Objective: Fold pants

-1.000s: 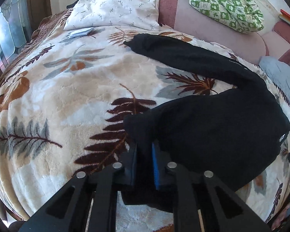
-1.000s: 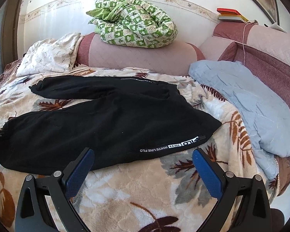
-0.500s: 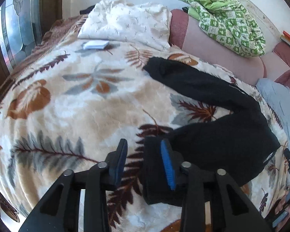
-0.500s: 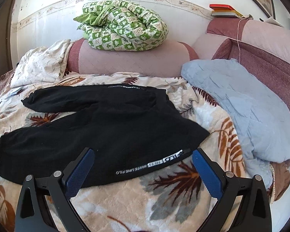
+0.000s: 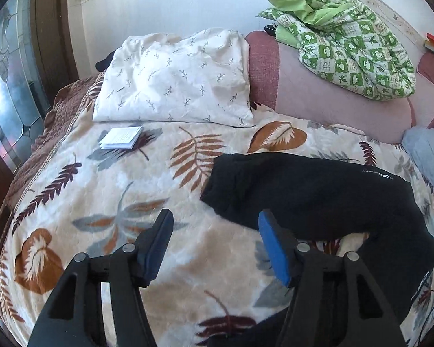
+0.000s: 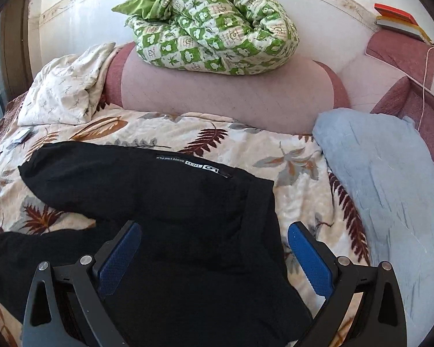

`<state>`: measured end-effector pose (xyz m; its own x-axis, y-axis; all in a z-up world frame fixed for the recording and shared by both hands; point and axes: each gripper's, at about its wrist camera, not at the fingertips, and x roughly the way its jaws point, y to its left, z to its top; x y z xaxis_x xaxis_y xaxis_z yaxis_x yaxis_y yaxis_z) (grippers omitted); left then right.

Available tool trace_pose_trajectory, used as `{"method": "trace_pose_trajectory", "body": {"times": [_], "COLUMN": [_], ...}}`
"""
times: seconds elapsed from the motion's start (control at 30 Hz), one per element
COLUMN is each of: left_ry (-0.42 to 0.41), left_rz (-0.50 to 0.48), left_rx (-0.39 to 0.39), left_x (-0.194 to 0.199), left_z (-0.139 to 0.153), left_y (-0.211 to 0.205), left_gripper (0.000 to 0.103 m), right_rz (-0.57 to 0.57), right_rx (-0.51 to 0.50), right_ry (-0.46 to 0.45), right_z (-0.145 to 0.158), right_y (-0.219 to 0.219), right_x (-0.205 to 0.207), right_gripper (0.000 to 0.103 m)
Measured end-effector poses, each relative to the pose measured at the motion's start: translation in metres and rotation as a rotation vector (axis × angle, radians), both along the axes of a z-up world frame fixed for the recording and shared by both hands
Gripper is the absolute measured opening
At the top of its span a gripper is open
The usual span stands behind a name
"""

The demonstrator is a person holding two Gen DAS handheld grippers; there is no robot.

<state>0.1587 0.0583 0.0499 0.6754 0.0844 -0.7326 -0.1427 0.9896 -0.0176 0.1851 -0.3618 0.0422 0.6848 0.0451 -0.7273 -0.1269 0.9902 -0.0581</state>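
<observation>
Left tool (image 5: 215, 232): blue-padded fingers spread wide, nothing between them, hanging over the cream fleece blanket with brown and grey leaf print (image 5: 130, 202) that covers the bed. Black fleece pants with small white lettering (image 5: 318, 196) lie on the blanket ahead and to the right of this tool; the end of one pant leg sits just beyond its right finger (image 5: 272, 248), contact unclear. More black fabric shows under the right finger's frame at the bottom edge.

Right tool (image 6: 214, 248): fingers spread wide, holding nothing, poised directly over the pants (image 6: 173, 202). The black fabric fills the gap between the pads; whether they touch it cannot be told. The far leg stretches ahead and left of the tool, with the white print strip near its far edge; the near leg runs off to the left below it, a patch of blanket (image 6: 298, 179) between them.

Far ahead of the left tool: white pillow with sprig print (image 5: 173, 86), small white booklet (image 5: 121, 137) just in front of it. Green-and-white checked quilt bundle (image 6: 211, 26) sits on the pink padded headboard (image 6: 225, 98). Pale blue pillow (image 6: 384, 179) lies right of the right tool, close to the pants, not touching.
</observation>
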Motion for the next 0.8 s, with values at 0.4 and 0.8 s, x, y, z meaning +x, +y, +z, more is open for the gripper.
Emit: {"method": "trace_pose_trajectory", "body": {"times": [0.4,0.8], "left_ry": [0.073,0.075], "left_rz": [-0.079,-0.106], "left_rx": [0.054,0.1], "left_x": [0.028,0.017], "left_z": [-0.041,-0.042], "left_y": [-0.044,-0.056], "left_gripper": [0.061,0.061], "right_rz": [0.035,0.02], "right_rx": [0.036,-0.025], "right_ry": [0.016,-0.019], "right_z": [-0.042,-0.035], "right_y": [0.034,0.024], "right_x": [0.01,-0.002], "right_gripper": [0.103,0.103]}}
